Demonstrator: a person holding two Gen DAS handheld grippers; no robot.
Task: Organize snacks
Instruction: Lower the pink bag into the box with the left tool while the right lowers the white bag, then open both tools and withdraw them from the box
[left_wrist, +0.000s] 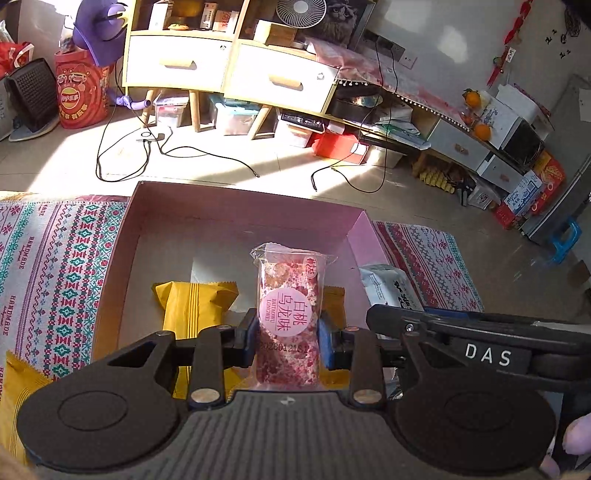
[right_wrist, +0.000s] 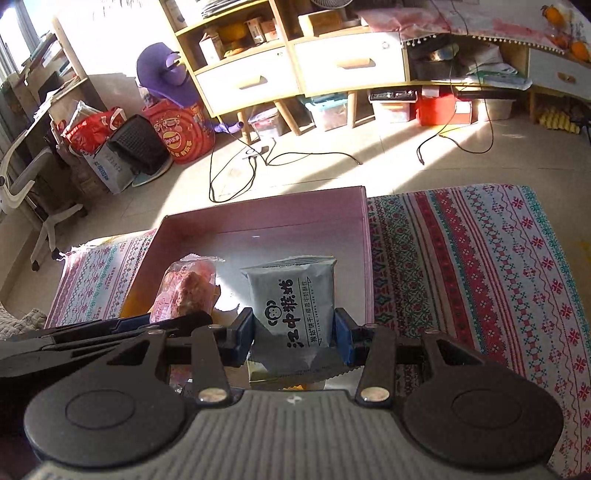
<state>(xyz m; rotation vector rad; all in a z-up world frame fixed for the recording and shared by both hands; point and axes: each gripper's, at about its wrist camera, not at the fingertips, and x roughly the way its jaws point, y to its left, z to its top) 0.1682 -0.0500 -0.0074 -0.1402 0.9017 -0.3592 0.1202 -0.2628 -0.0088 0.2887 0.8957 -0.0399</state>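
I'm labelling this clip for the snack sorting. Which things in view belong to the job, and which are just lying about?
Belongs to the job:
- pink snack pack in the left tongs
- grey biscuit pack in the right tongs
- yellow packs
- pink box

Just lying about:
- red crisps bag
- floor cables
- fan
- oranges

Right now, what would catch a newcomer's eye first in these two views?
The left gripper clamps a clear pink-speckled snack pack over the pink box. Beside it, the right gripper grips a grey biscuit packet. A yellow packet already lies inside the box.
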